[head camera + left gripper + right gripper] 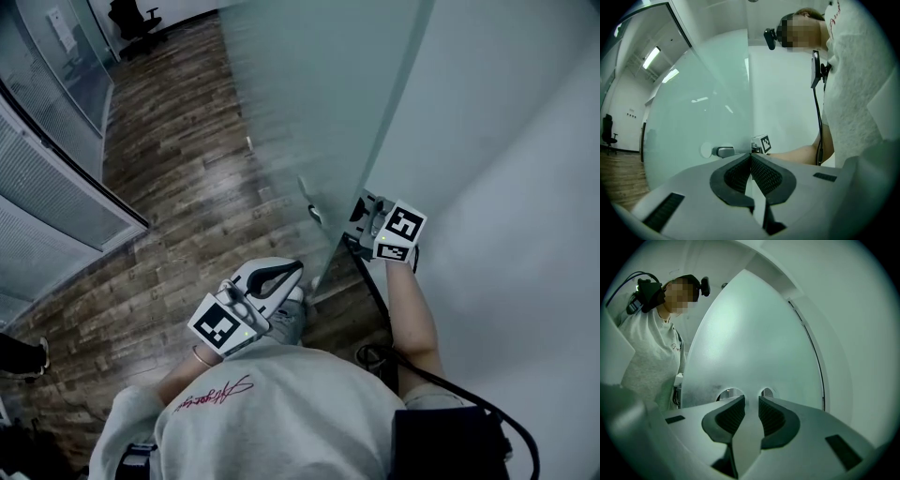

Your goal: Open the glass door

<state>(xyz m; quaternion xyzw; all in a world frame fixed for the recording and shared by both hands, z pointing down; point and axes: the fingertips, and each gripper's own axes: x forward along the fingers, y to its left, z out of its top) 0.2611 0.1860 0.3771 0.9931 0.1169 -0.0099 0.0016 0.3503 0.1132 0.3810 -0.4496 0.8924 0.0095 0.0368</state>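
Glass door [309, 94] stands ajar, its edge off the wall [525, 141].

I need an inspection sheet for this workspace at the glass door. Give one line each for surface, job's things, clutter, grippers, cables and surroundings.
Surface: glossy wooden floor.
Job's things: frosted glass door, its edge between the two grippers; door handle on it.
Clutter: nothing seen.
Grippers: left gripper shut, empty; right gripper open beside the door's edge, nothing between its jaws.
Cables: black cable along the person's right side.
Surroundings: white wall, glass partition with blinds, office chair far off.
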